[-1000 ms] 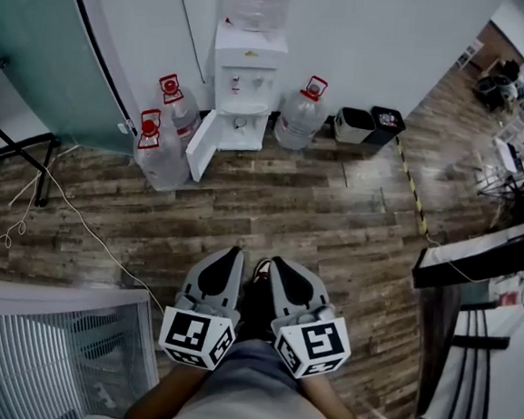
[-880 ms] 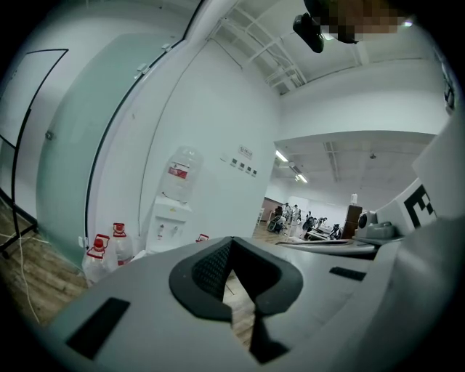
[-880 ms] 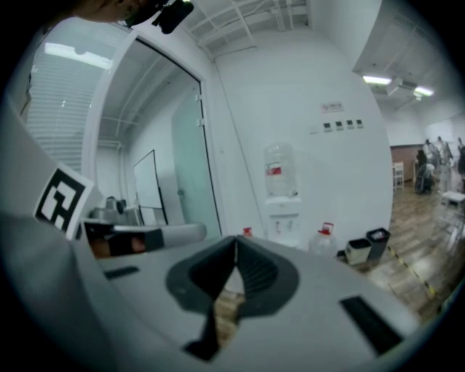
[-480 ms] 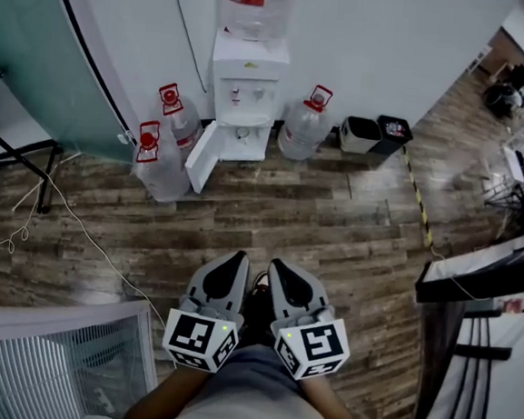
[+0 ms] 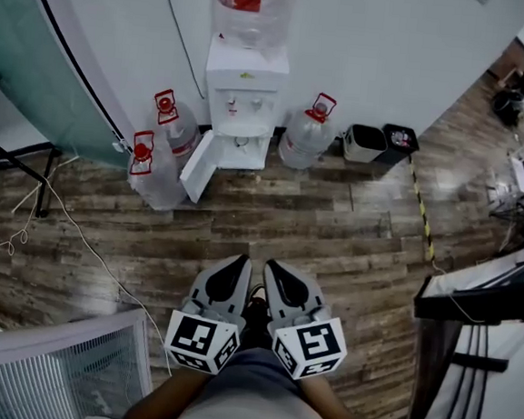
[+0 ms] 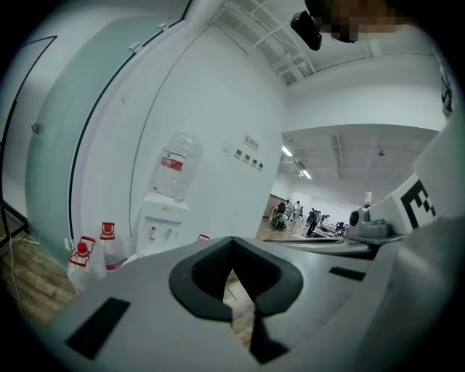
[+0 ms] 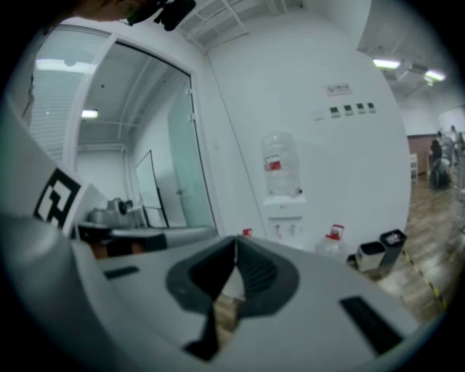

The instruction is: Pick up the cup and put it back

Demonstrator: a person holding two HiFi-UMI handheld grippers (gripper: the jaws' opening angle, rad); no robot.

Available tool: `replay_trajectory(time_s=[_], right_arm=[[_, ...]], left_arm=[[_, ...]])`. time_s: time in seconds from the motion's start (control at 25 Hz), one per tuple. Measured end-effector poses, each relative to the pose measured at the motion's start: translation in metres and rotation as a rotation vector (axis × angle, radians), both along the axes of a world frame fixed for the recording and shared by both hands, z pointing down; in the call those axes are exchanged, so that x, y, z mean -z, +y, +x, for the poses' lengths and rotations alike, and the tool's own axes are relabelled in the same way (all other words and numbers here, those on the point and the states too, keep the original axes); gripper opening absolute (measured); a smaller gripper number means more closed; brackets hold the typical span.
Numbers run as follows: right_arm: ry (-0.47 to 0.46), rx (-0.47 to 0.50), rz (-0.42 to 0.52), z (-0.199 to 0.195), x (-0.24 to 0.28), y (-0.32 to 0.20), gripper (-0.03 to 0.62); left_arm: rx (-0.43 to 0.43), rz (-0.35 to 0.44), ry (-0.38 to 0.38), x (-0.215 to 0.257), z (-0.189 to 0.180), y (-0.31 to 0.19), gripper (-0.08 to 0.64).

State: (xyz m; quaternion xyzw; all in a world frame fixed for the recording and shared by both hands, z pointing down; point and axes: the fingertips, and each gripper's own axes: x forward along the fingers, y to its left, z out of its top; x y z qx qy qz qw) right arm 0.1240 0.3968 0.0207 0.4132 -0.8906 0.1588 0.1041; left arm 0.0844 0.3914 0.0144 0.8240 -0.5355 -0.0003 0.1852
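closer to the water dispenser than a second ago; left gripper and right gripper side by side, closed, empty.

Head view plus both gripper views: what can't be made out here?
- Cup: in no view.
- Dispenser cabinet interior: head view, too small and dark.
- Shoe: head view, mostly hidden between left tool and right tool.
- Dispenser base: left gripper view, hidden behind the tool's body.
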Motion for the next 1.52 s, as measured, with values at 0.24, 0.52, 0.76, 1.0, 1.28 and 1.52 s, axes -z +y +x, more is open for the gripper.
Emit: replay_trajectory(time_s=[0.24, 0.52, 0.76, 1.0, 1.28, 1.52], right_arm=[[-0.003, 0.017, -0.012, 0.01, -0.002, -0.037, 0.023], [-0.015, 0.044, -0.005, 0.022, 0.0, -0.073, 0.023], [-0.036, 0.039, -0.018, 0.039, -0.005, -0.084, 0.023], [-0.053, 0.047, -0.04, 0.046, -0.008, -0.086, 0.023], [-0.036, 0.038, -0.07, 0.045, -0.018, -0.095, 0.024], [-0.043, 0.036, -0.078, 0.033, -0.019, -0.114, 0.025]], left_arm=[[0.019, -0.003, -0.014, 0.002, 0.01, -0.037, 0.006], [0.025, 0.0, -0.029, 0.004, 0.028, -0.071, 0.006], [0.017, 0.0, -0.043, 0.002, 0.048, -0.081, 0.006], [0.022, -0.017, -0.054, 0.001, 0.055, -0.084, 0.007], [0.032, -0.035, -0.058, -0.005, 0.053, -0.089, 0.007], [0.05, -0.011, -0.042, 0.001, 0.037, -0.108, 0.007]])
